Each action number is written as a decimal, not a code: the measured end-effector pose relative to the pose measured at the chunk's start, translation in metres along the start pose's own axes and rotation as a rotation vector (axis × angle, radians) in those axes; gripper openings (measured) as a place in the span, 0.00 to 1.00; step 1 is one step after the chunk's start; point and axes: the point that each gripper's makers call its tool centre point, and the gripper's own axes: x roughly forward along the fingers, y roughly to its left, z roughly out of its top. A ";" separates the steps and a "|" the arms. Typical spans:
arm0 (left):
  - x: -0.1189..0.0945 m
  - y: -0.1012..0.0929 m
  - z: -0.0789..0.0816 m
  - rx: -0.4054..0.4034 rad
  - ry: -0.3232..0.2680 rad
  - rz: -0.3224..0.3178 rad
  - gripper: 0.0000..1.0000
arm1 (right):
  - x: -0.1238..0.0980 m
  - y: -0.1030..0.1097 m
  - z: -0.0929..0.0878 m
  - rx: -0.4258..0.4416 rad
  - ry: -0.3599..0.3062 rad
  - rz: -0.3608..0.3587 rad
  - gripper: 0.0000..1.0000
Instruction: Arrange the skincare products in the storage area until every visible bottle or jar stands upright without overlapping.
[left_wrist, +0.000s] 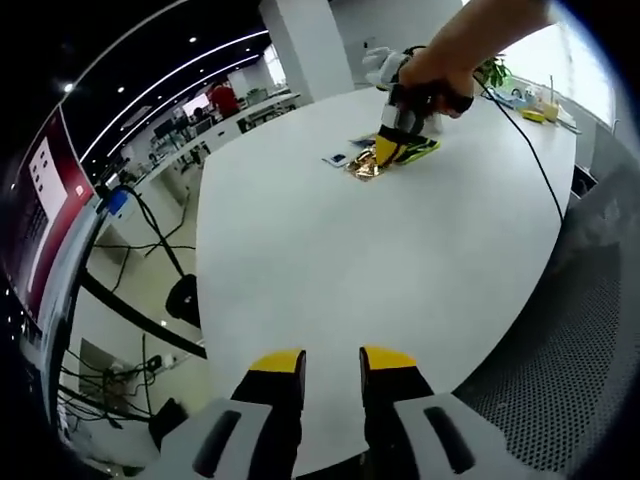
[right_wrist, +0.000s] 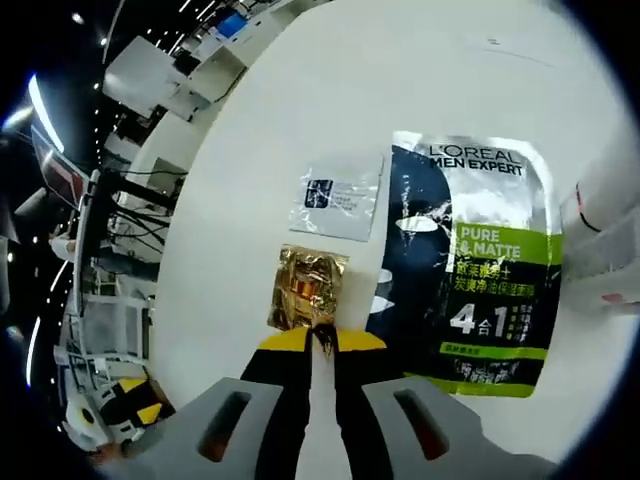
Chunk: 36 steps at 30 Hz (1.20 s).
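foil sachet (right_wrist: 308, 288) on table (right_wrist: 420, 90) | mask pack (right_wrist: 478, 265) right | small sachet (right_wrist: 341, 198) behind

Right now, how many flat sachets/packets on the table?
3, close together: gold foil sachet pinched at its edge by the right gripper; clear white sachet beyond it; large L'Oreal mask packet beside both. More may lie outside the view.

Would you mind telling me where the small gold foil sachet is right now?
In the right gripper view, the gold sachet lies on the white table, pinched at its near edge by the right hand-held gripper, between the clear sachet and the L'Oreal mask pack.
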 end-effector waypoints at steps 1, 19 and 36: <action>0.000 0.000 0.000 0.006 0.002 0.002 0.22 | -0.001 0.002 -0.002 0.002 0.000 -0.003 0.07; 0.001 0.000 -0.002 0.047 0.017 0.003 0.22 | -0.012 -0.007 0.014 -0.112 -0.077 -0.110 0.14; 0.002 0.001 -0.006 0.053 0.032 0.003 0.21 | 0.016 0.031 0.028 -1.026 0.143 -0.103 0.20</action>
